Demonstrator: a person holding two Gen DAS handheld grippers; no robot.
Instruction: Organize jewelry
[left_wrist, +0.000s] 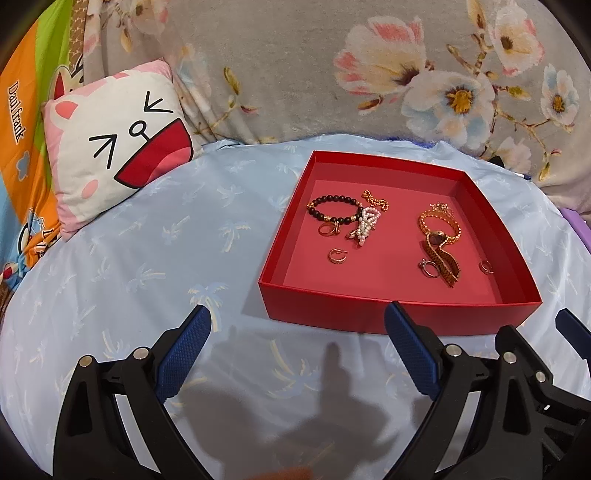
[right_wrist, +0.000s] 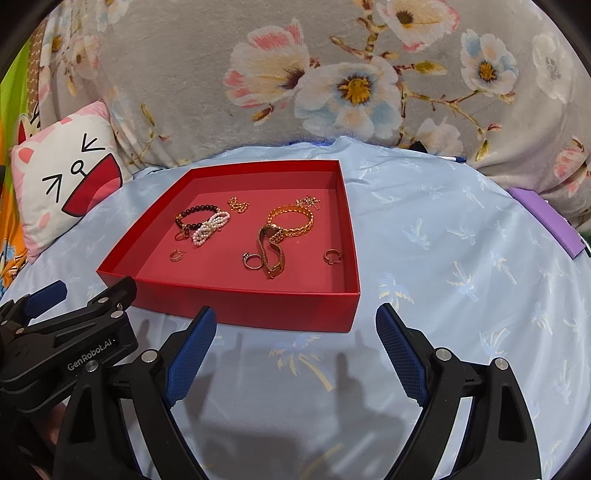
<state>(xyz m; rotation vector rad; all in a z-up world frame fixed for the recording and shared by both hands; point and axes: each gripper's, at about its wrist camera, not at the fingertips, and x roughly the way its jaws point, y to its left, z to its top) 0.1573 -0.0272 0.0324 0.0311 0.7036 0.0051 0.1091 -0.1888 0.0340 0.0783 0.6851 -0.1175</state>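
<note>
Both tools spread wide, empty: left tool (left_wrist: 297, 325), right tool (right_wrist: 295, 325), knurled blue pads. Shallow red cardboard tray (right_wrist: 236, 306) on the satiny blue sheet (right_wrist: 443, 258) holds beaded bracelet (right_wrist: 192, 216), gold chain bracelet (right_wrist: 291, 221), rings.

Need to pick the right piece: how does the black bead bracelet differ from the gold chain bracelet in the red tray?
The black bead bracelet is dark round beads; the gold chain bracelet is shiny flat links. The black one sits in the left cluster touching a pearl piece; the gold one sits right, against a watch. Both lie flat in the red tray.
</note>
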